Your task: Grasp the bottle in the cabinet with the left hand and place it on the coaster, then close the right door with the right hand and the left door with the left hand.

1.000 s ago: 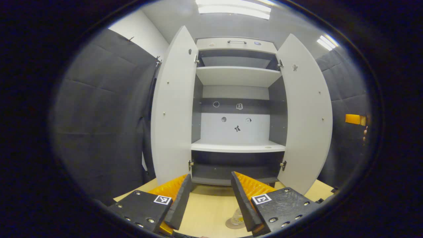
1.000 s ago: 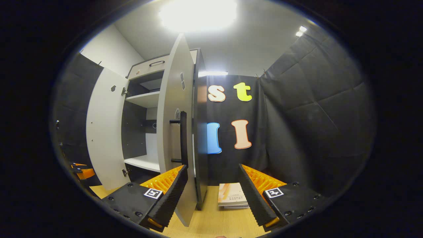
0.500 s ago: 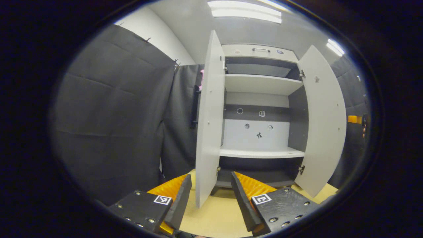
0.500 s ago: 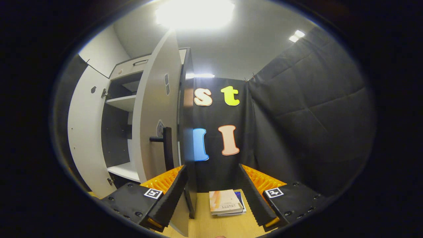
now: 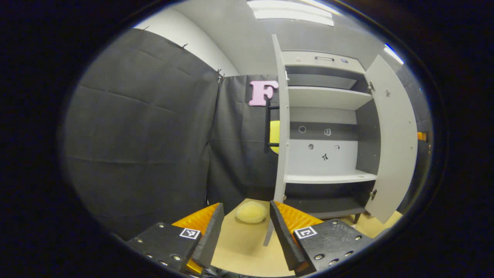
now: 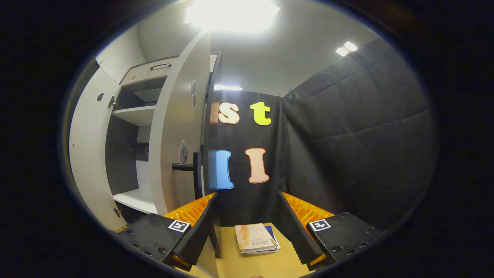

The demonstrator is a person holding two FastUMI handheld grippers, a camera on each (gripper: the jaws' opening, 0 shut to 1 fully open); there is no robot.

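The white cabinet (image 5: 328,177) stands with both doors open and bare shelves. In the left gripper view its left door (image 5: 283,127) is edge-on just past my fingers, its black handle (image 5: 266,127) on the far side, and the right door (image 5: 395,143) swings out at the right. My left gripper (image 5: 245,231) is open and holds nothing. In the right gripper view I face the outer side of the right door (image 6: 173,135), with its black handle (image 6: 197,173) just above my left fingertip. My right gripper (image 6: 249,227) is open and holds nothing.
A pale yellow round lump (image 5: 251,212) lies on the wooden table (image 5: 239,251) beside the left door's foot. Two stacked books (image 6: 254,239) lie on the table right of the cabinet. Black padded walls close in on both sides.
The left gripper view swung left: the cabinet slid right, the left door turned edge-on, and the bottle on the coaster left the view. The right gripper came closer to the right door's handle.
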